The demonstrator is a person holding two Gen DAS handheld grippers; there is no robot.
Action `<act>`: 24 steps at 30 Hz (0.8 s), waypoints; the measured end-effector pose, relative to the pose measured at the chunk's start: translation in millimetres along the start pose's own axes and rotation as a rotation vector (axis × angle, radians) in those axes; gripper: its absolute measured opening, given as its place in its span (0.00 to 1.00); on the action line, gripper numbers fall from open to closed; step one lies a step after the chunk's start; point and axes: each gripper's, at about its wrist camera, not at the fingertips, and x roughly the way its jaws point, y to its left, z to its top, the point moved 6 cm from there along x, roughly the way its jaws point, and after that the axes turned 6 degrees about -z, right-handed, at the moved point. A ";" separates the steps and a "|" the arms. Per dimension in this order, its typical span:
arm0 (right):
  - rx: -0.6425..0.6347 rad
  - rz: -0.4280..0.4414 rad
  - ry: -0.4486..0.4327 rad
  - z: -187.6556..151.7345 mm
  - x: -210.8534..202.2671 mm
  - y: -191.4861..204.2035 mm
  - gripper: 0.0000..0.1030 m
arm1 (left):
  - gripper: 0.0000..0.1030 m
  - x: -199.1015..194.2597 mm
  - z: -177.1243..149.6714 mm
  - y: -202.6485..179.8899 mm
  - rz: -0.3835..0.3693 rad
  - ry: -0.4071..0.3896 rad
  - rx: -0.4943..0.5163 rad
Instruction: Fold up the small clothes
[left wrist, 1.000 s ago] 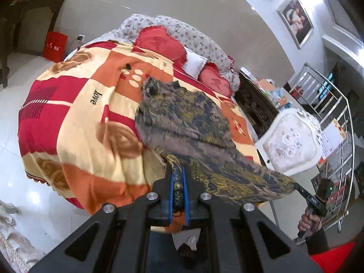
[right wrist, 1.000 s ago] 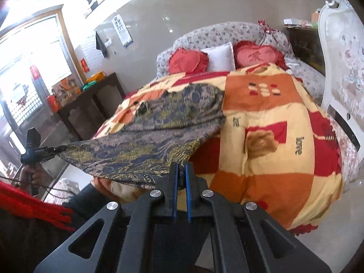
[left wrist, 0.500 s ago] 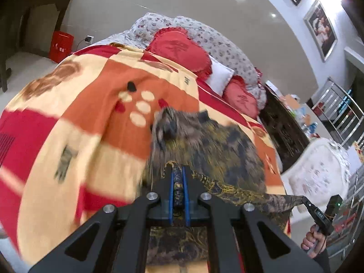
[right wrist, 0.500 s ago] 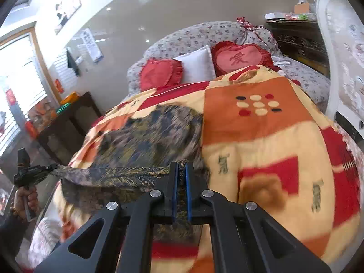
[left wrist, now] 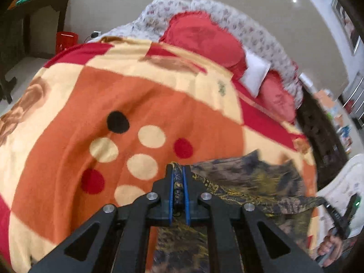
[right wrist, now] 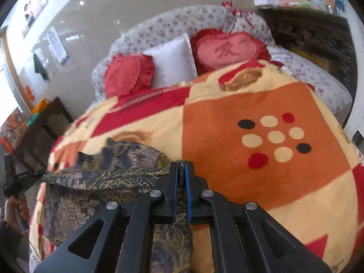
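Observation:
A dark floral garment [left wrist: 254, 188] with gold pattern lies partly on the bed blanket [left wrist: 136, 104]. My left gripper [left wrist: 178, 170] is shut on one corner of its edge. My right gripper [right wrist: 179, 167] is shut on the other corner; it also shows far right in the left wrist view [left wrist: 339, 216]. The held edge is stretched between both grippers, low over the garment's lower layer [right wrist: 122, 154]. The left gripper also shows far left in the right wrist view [right wrist: 16, 179].
The bed carries an orange, cream and red blanket with dots [right wrist: 270, 136]. Red heart pillows [right wrist: 227, 50] and a white pillow [right wrist: 173, 61] sit at the floral headboard. A dark side table [left wrist: 34, 22] stands left, a dark cabinet [right wrist: 314, 38] right.
Both grippers have carried the held garment edge forward over the bed, toward the headboard. The garment now lies doubled under the stretched edge, and the view is closer to the blanket.

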 end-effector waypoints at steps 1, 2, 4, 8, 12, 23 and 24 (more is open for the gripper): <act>-0.009 -0.016 0.014 -0.9 10.8 0.6 0.21 | 0.10 6.7 -1.1 1.9 0.030 0.004 0.024; -0.010 -0.023 0.024 -1.7 18.4 0.5 0.21 | 0.15 13.2 -0.4 4.8 0.081 0.002 0.051; -0.002 -0.040 0.040 -4.7 30.8 -3.7 0.21 | 0.28 17.5 1.9 12.2 0.154 -0.008 0.076; -0.025 -0.056 0.059 -9.1 41.5 -6.4 0.22 | 0.48 13.8 8.7 31.7 0.192 -0.007 0.053; -0.007 0.015 0.008 2.9 19.1 -1.7 0.25 | 0.55 -22.3 7.3 24.6 0.200 -0.084 0.121; -0.107 0.038 0.013 -10.2 -14.5 54.9 0.34 | 0.30 23.8 -107.7 -99.5 0.030 0.157 0.486; -0.139 0.035 0.026 -16.6 -10.3 61.2 0.34 | 0.30 34.5 -109.8 -99.2 0.058 0.177 0.489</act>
